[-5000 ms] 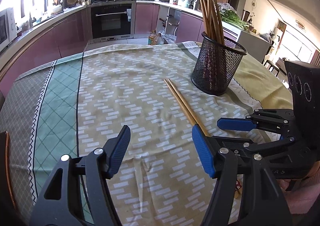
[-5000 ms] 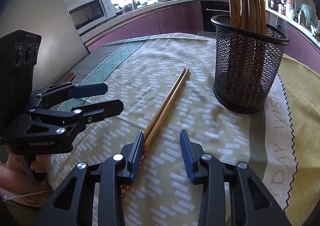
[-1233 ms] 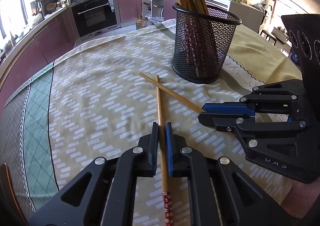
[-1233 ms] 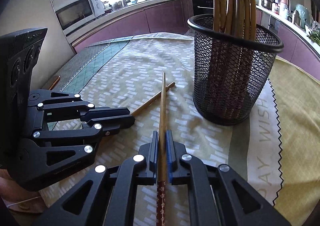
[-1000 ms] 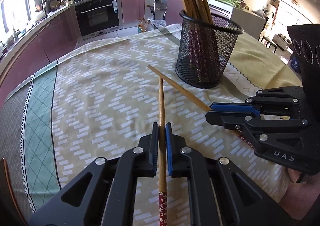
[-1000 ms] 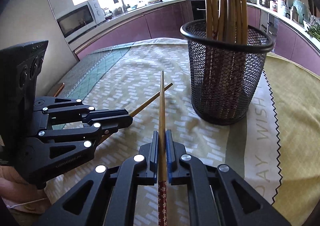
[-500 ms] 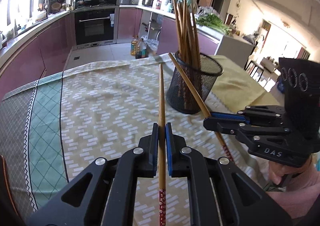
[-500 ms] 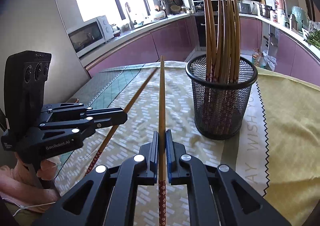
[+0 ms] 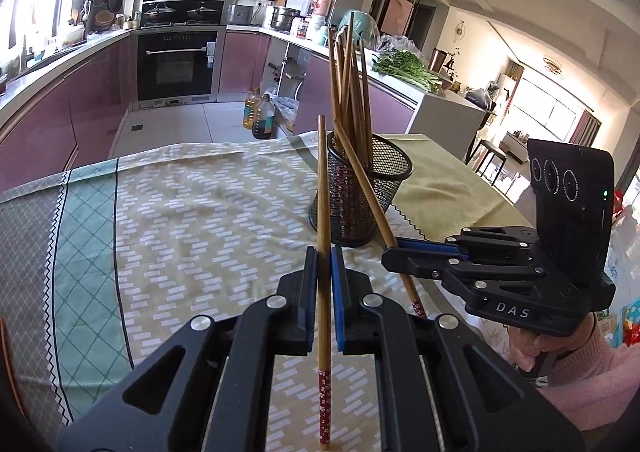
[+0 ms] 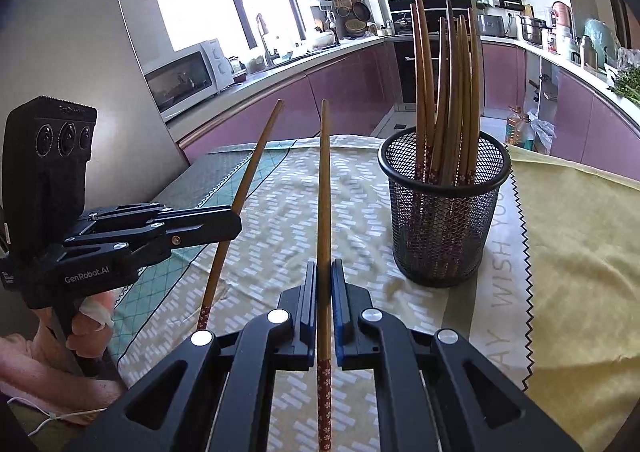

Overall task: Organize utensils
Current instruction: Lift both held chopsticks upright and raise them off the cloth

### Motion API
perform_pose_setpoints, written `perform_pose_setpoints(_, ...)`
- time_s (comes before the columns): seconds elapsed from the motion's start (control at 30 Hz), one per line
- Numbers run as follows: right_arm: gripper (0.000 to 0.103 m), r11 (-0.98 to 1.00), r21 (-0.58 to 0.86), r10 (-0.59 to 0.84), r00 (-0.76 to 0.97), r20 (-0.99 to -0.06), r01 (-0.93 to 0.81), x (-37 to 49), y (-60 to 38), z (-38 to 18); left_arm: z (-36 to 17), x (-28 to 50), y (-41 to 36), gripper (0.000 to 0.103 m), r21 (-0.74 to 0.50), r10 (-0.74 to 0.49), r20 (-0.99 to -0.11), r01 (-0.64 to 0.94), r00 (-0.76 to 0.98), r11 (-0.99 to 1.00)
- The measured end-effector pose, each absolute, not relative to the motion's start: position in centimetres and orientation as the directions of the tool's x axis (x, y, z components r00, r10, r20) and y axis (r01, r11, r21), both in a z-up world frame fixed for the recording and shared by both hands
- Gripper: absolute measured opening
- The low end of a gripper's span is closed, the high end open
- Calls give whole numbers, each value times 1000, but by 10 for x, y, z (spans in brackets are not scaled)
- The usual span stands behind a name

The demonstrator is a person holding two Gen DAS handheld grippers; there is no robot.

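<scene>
A patterned cloth (image 9: 192, 211) covers the worktop; on it stands a mesh holder (image 10: 444, 211) full of chopsticks. Each hand-held gripper, left (image 9: 324, 264) and right (image 10: 324, 276), is clamped on one chopstick (image 9: 323, 191) (image 10: 323, 187), raised, near the holder.

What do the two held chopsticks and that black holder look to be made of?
Chopsticks: probably bamboo or wood, going by the matte tan shafts; each handle end has a red floral band, likely painted or wrapped. Holder: looks like black-coated metal mesh with a solid rim, since you can see through its wall.
</scene>
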State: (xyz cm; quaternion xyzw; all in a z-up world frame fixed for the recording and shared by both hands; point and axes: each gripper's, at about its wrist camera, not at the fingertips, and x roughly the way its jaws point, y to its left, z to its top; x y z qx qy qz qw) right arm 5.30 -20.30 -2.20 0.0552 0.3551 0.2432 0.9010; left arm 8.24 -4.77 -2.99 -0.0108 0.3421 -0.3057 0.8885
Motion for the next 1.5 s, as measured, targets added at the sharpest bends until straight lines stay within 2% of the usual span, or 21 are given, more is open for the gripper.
perform_pose_setpoints(0.87, 6, 851, 280, 520, 629, -578, -445, 48, -201, -17, -44, 84, -69, 8, -192, -544, -651, 578, 529, 793)
perform_pose_setpoints(1.5, 6, 867, 276, 494, 647, -582, -415, 49, -206, -15, -43, 83, -70, 7, -189, -540, -647, 573, 539, 798)
